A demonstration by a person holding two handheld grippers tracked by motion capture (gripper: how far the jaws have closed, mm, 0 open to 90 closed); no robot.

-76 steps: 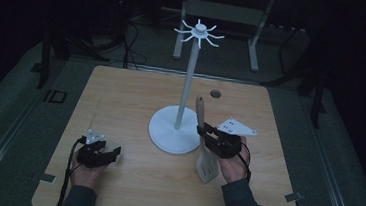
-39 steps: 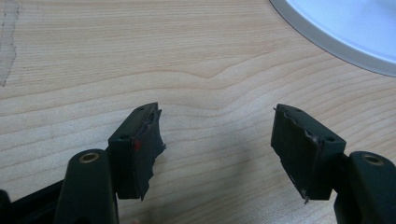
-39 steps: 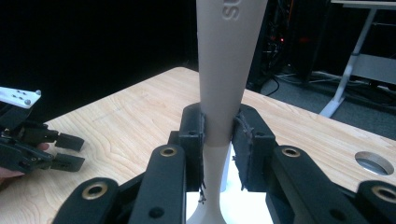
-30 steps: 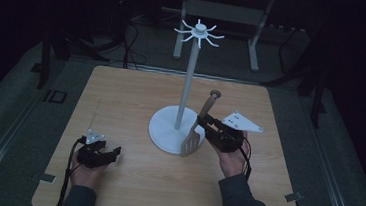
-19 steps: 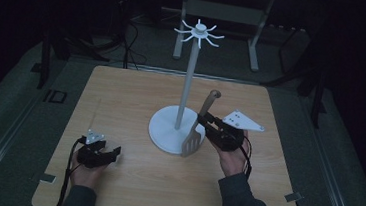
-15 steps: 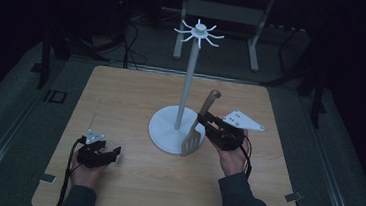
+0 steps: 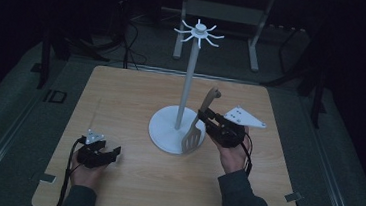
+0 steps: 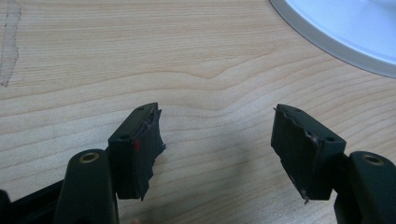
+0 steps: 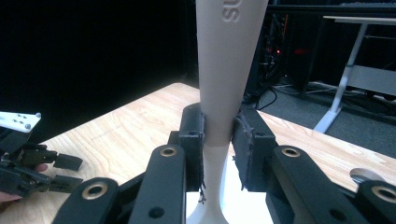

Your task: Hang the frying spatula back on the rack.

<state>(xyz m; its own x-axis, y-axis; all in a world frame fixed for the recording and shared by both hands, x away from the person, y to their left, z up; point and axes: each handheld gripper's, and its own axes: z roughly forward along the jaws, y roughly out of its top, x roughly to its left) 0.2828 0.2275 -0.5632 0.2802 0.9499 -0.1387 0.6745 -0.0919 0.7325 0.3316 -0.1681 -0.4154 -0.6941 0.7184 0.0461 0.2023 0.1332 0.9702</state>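
A white utensil stand (image 7: 189, 73) with a round base (image 7: 166, 129) and hook arms on top rises at the middle of the wooden table (image 7: 121, 97). My right gripper (image 7: 208, 120) is shut on the handle of a beige slotted spatula (image 7: 199, 124), held upright just right of the pole with the slotted head low over the base. In the right gripper view the spatula's handle (image 9: 224, 70) is clamped between the two pads. My left gripper (image 7: 108, 155) rests low at the table's front left, open and empty, its pads (image 8: 140, 144) wide apart over bare wood.
The stand's base edge (image 8: 336, 32) lies ahead of the left gripper. A small round mark (image 9: 362, 175) is on the table near the right side. Table legs and cables stand on the dark floor beyond the far edge.
My right gripper has lifted the spatula off the table and carried it left, closer to the stand's pole, tilting the handle. The left gripper has stayed still.
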